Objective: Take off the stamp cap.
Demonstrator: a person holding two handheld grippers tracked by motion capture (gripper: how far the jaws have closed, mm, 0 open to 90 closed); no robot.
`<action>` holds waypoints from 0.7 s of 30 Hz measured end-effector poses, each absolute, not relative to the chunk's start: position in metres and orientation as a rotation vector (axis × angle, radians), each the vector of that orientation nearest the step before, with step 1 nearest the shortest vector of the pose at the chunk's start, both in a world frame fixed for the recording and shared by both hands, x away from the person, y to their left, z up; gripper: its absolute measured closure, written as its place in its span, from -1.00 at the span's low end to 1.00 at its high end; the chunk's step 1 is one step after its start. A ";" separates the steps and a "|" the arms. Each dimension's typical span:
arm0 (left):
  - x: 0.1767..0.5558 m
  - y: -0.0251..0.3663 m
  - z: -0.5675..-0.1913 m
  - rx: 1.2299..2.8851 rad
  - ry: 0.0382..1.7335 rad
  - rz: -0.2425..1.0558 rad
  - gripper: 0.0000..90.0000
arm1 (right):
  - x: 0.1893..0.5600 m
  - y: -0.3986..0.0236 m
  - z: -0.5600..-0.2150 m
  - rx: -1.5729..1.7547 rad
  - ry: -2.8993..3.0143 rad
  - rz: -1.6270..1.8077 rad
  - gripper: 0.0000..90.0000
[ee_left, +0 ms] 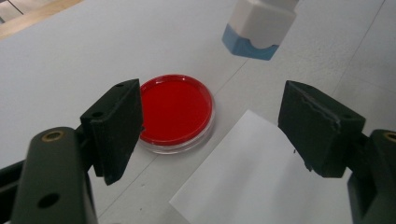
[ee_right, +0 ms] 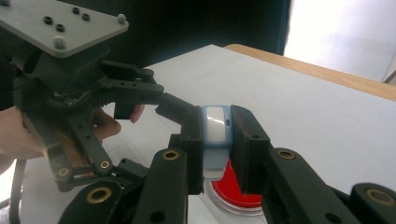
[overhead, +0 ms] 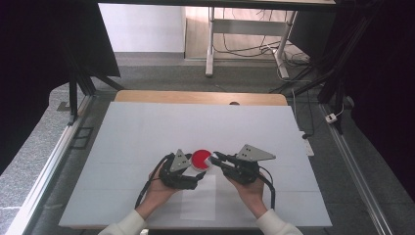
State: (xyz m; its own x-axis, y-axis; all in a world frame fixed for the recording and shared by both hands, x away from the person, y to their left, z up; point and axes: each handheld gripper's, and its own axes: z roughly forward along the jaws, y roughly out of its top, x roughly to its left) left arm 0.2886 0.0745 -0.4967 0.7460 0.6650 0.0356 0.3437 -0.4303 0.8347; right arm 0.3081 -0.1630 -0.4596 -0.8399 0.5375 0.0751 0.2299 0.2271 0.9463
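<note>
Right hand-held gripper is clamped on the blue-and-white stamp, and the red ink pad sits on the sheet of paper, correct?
Not quite. The left gripper view shows the red ink pad on the bare table, beside the sheet of paper. The right hand-held gripper does clamp the stamp.

Dish [overhead: 200, 158] on table [overhead: 147, 132], behind paper sheet [overhead: 198, 198].

One red dish [ee_left: 173, 111], one stamp [ee_right: 216, 135], one paper sheet [ee_left: 261, 175]

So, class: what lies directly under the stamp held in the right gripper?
The right gripper holds the blue-and-white stamp above the red ink pad. The stamp's underside and part of the pad are hidden by the jaws.
</note>
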 end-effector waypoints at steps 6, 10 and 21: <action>0.288 0.069 -0.494 2.060 0.741 0.467 -0.49 | 0.308 -0.165 -0.459 0.741 2.220 1.660 0.67; 0.290 0.067 -0.488 2.048 0.740 0.472 -0.49 | 0.308 -0.167 -0.458 0.749 2.210 1.673 0.67; 0.293 0.045 -0.480 2.060 0.701 0.481 -0.49 | 0.306 -0.172 -0.454 0.775 2.172 1.679 0.67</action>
